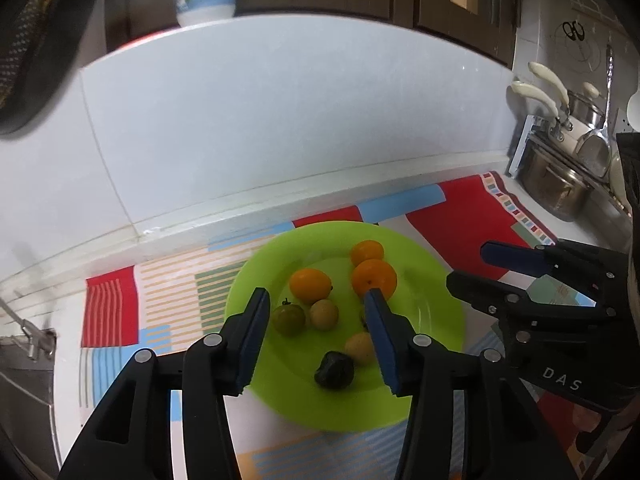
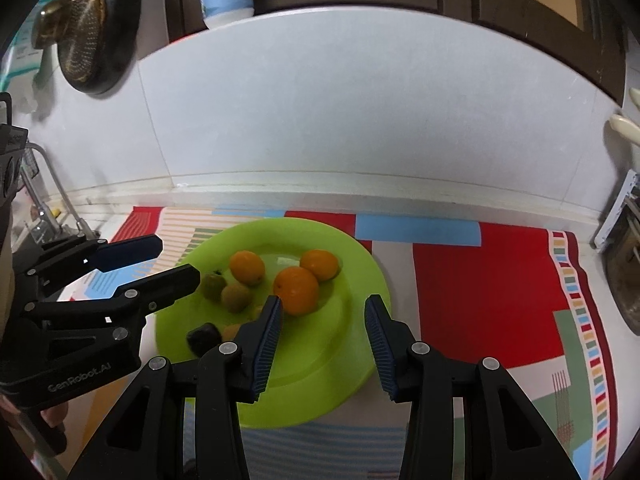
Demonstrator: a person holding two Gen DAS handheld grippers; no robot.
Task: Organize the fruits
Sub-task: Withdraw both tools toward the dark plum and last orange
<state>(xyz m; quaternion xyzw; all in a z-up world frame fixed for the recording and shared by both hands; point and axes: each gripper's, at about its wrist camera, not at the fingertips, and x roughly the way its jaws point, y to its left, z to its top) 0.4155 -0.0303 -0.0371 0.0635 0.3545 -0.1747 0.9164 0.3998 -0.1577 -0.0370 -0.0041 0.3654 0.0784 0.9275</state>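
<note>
Patterned mat (image 1: 460,216): fruit plate (image 1: 440,312) beneath tongs (image 1: 316,312).

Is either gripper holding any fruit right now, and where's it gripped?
Nothing is held. Left gripper and right gripper are open above the green plate.

Two black hand-held claws with blue-padded fingers angle downward side by side, the left claw (image 1: 316,340) with its jaws apart and nothing between the pads, the right claw (image 2: 324,344) just beside it, likewise parted and empty, its pads touching nothing.
</note>
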